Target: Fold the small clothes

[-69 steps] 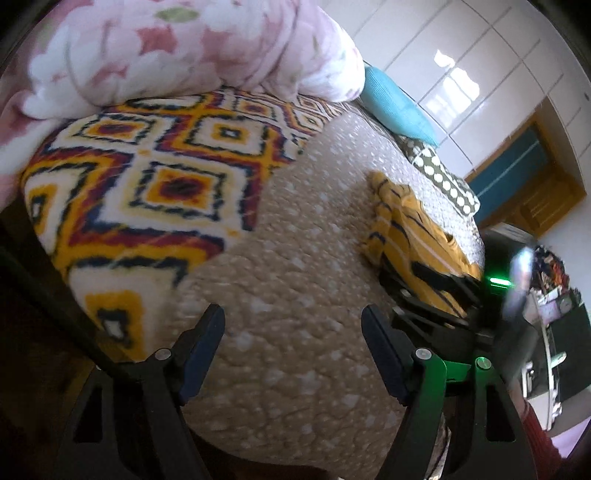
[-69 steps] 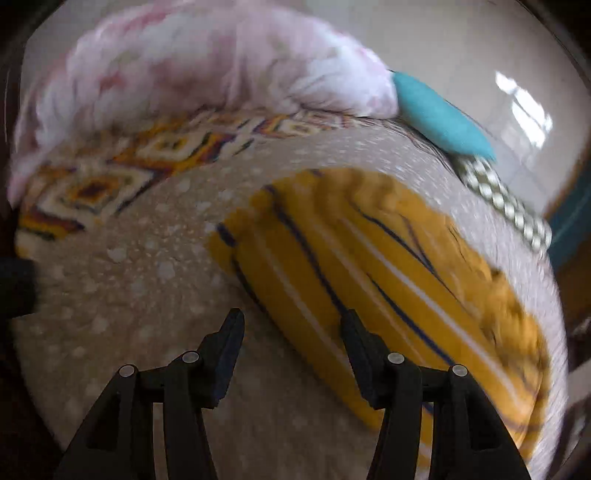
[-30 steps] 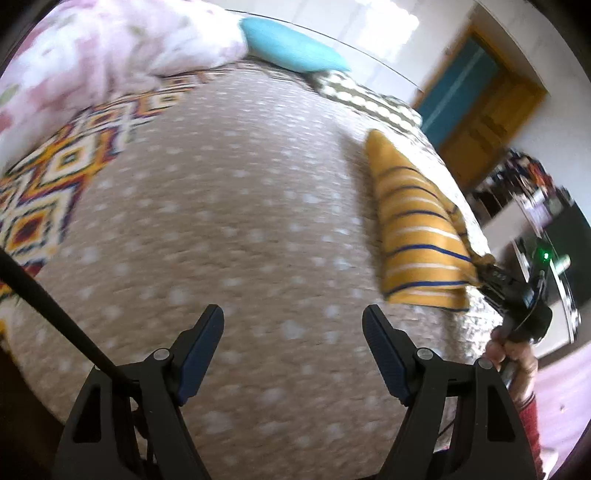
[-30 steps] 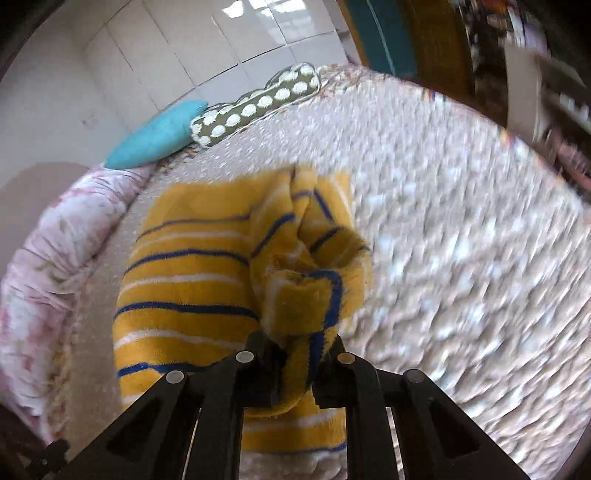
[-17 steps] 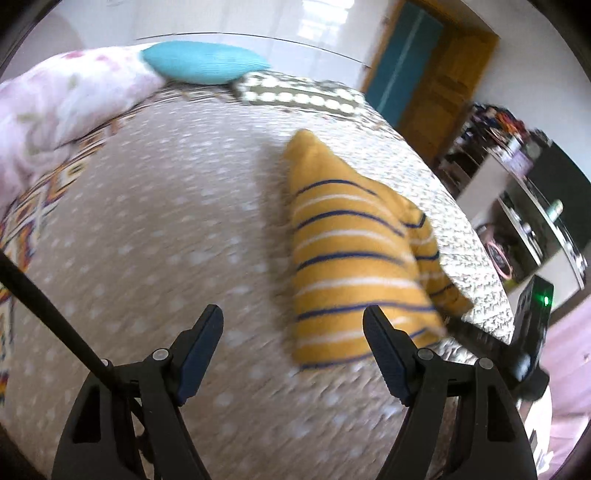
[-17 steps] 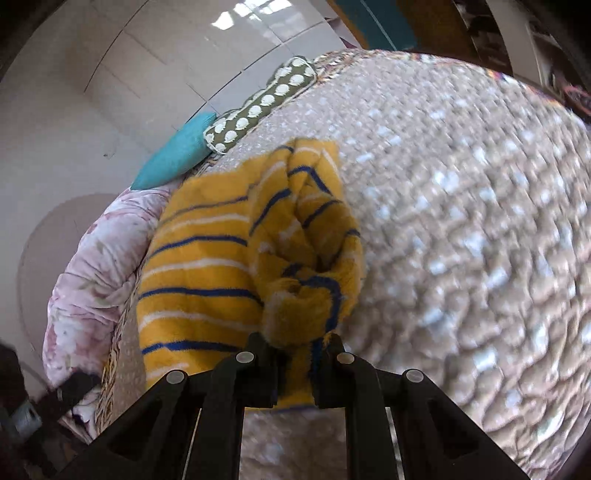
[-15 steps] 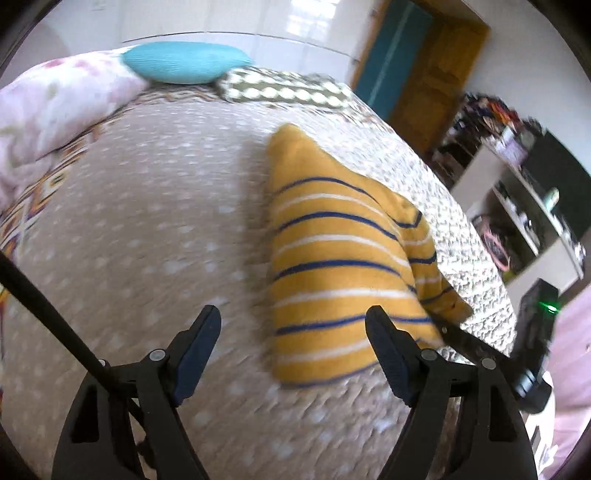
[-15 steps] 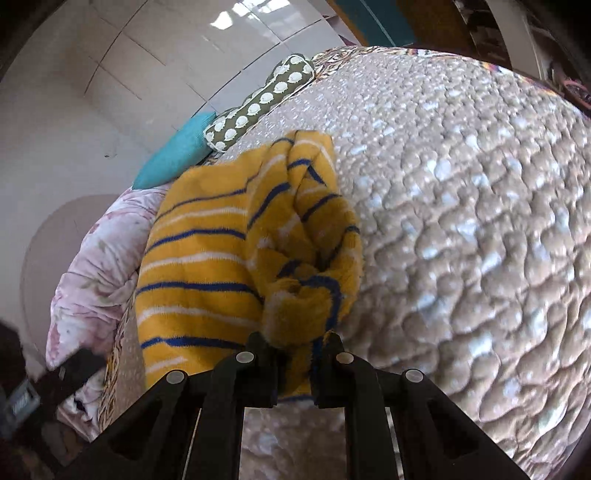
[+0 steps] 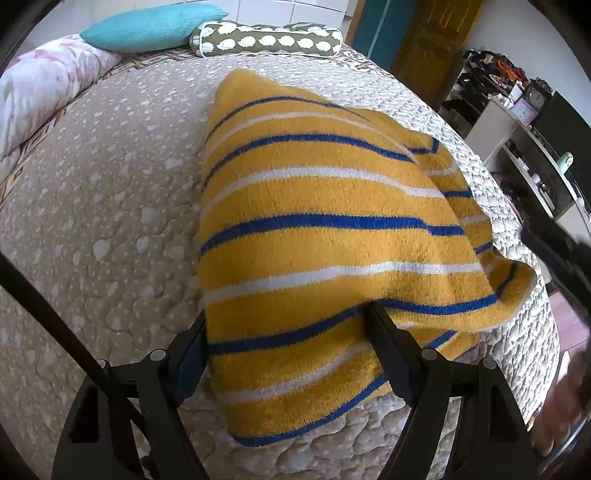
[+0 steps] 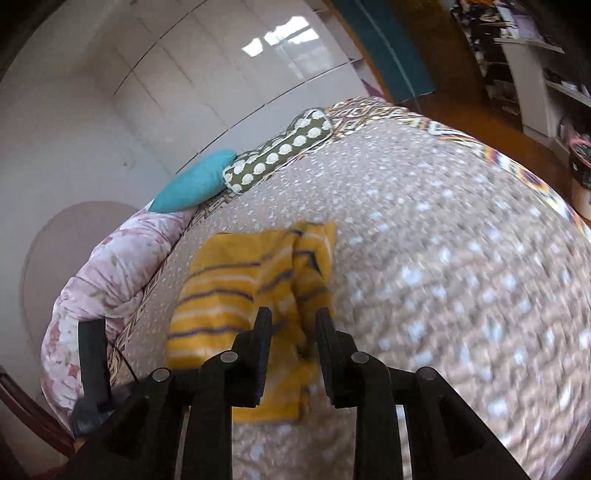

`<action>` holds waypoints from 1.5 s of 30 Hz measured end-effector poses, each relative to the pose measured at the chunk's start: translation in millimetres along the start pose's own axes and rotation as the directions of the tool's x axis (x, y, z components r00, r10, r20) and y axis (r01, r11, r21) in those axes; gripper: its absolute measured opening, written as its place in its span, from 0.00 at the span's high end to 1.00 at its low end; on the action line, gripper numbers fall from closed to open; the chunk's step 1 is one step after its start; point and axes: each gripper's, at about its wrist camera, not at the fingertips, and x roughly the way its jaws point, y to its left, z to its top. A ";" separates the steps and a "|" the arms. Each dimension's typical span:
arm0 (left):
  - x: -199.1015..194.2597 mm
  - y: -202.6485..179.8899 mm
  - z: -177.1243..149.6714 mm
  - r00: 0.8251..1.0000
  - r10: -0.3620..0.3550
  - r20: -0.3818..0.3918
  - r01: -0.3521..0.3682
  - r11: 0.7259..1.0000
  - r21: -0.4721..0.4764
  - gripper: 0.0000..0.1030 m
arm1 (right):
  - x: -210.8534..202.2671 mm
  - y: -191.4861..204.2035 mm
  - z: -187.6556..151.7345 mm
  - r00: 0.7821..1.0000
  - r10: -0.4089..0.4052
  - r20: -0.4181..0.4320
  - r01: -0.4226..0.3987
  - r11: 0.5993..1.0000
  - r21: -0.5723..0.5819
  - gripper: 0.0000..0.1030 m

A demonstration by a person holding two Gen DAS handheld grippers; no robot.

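Observation:
A yellow garment (image 9: 317,236) with blue and white stripes lies folded on the beige quilted bed (image 9: 103,206). My left gripper (image 9: 288,332) stands open and wide around the garment's near corner. Its left finger (image 9: 192,354) is beside the garment's left edge, and the tip of its right finger (image 9: 384,343) is under the upper folded layer. In the right wrist view the garment (image 10: 236,291) lies on the bed beyond my right gripper (image 10: 291,321). That gripper's jaws are opening and its pads press on nothing.
A teal pillow (image 9: 151,26) and a dotted bolster (image 9: 266,40) lie at the head of the bed. A pink floral quilt (image 9: 40,92) is bunched along the left side. A wooden door (image 9: 424,44) and cluttered shelves (image 9: 524,147) stand past the bed's right edge.
My right gripper has let go of the bunched yellow cloth and drawn back from it. My left gripper has closed in until its fingers straddle the garment's near corner.

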 end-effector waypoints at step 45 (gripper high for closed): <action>-49.3 15.3 -119.5 0.965 0.261 0.018 -0.260 0.964 -0.059 0.06 | -2.0 -11.5 -74.8 1.000 0.025 -0.003 -0.025 0.999 0.022 0.83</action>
